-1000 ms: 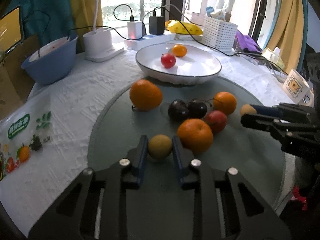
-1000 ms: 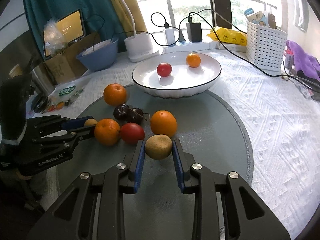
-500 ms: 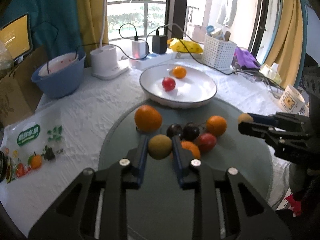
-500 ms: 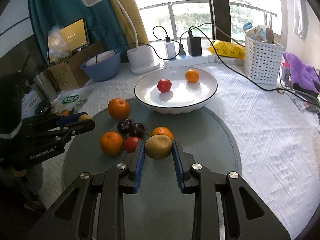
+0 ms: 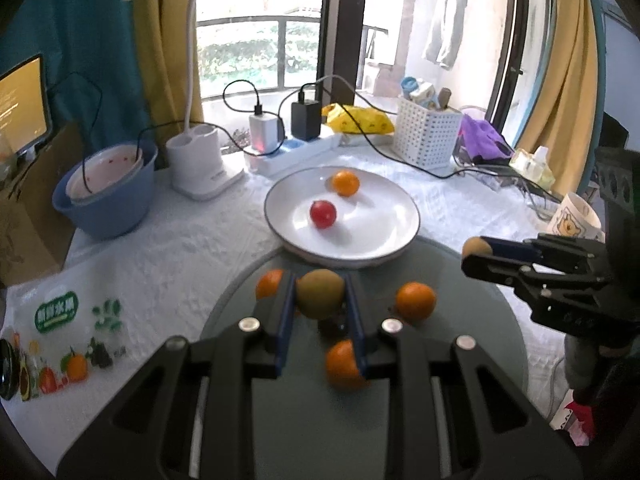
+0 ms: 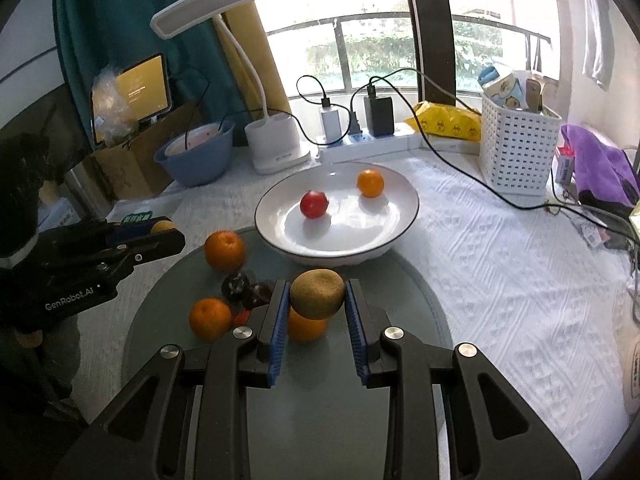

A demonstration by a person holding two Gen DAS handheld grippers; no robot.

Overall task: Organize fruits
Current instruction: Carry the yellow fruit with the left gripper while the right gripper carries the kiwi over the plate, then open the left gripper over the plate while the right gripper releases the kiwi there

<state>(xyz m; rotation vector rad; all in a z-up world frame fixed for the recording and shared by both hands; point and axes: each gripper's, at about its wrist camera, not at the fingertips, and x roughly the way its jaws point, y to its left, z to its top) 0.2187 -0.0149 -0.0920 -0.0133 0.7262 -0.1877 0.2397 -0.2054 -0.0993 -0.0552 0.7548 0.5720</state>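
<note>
My left gripper (image 5: 320, 296) is shut on a greenish-brown kiwi (image 5: 320, 293), held above the grey round mat (image 5: 472, 360). My right gripper (image 6: 317, 295) is shut on a second brown kiwi (image 6: 317, 294), also lifted over the mat. Each gripper shows in the other's view, the right gripper (image 5: 478, 254) at the right edge and the left gripper (image 6: 168, 234) at the left. A white plate (image 6: 404, 216) beyond the mat holds a red fruit (image 6: 314, 204) and a small orange (image 6: 370, 183). Several oranges (image 6: 224, 250), dark plums (image 6: 237, 285) and a red fruit lie on the mat.
A blue bowl (image 6: 196, 164), a white lamp base (image 6: 276, 146), a power strip with chargers (image 6: 360, 136) and cables, and a white basket (image 6: 516, 152) line the back. A printed fruit bag (image 5: 60, 336) lies left, a mug (image 5: 576, 216) right.
Both grippers have risen with their kiwis, so the mat, plate and fruits look smaller and lower in both views. The grips stayed shut.
</note>
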